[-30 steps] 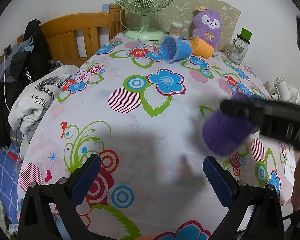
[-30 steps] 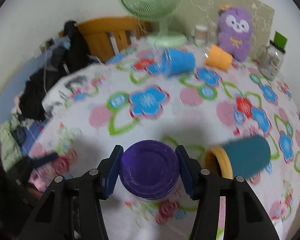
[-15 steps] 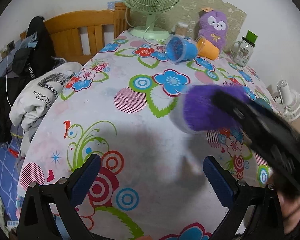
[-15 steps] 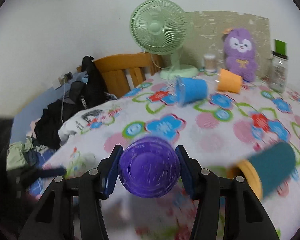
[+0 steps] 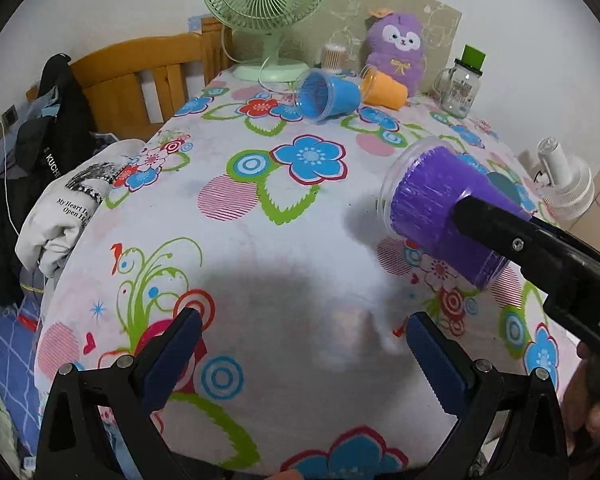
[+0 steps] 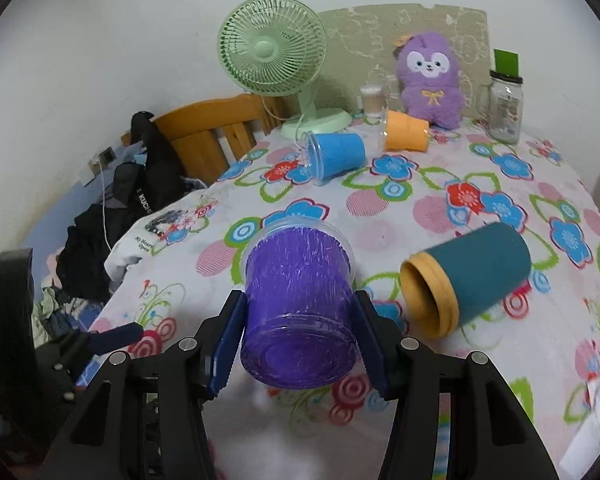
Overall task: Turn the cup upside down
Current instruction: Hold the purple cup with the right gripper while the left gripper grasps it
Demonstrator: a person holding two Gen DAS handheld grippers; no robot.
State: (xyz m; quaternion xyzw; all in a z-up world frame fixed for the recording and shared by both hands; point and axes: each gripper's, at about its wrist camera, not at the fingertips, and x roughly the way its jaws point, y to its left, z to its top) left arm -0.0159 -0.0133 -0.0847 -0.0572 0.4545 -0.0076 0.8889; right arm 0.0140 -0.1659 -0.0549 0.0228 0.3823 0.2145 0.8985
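Currently the right gripper (image 6: 300, 330) is clamped on the purple cup (image 6: 300, 304), its blue pads (image 6: 228, 344) pressed against the cup's two sides near the base. The cup is held in the air above the flowered tablecloth (image 6: 420, 208), tilted so that its base faces the right wrist camera and its clear rim points away and slightly down toward the table. From the left wrist view the same purple cup (image 5: 440, 208) hangs over the right part of the table, mouth aimed toward the table's middle, with the black finger of the right gripper (image 5: 500, 236) crossing its side.

The left gripper (image 5: 304, 344) hovers low over the near edge of the table with its jaws spread wide and nothing between them.

A teal cup (image 6: 468, 276) with a yellow rim lies on its side just to the right of the held cup, its mouth turned toward the camera. Farther back a blue cup (image 6: 336, 156) and an orange cup (image 6: 406, 132) also lie on their sides, close together, near the base of a green desk fan (image 6: 276, 60). A purple plush toy (image 6: 430, 80) sits behind the orange cup, and a glass jar (image 6: 504, 108) stands to its right. Beside the fan's base stands a small container (image 6: 372, 100), possibly holding cotton swabs, though it is too small to be sure. A wooden chair (image 6: 212, 128) draped with dark clothing stands at the table's left.
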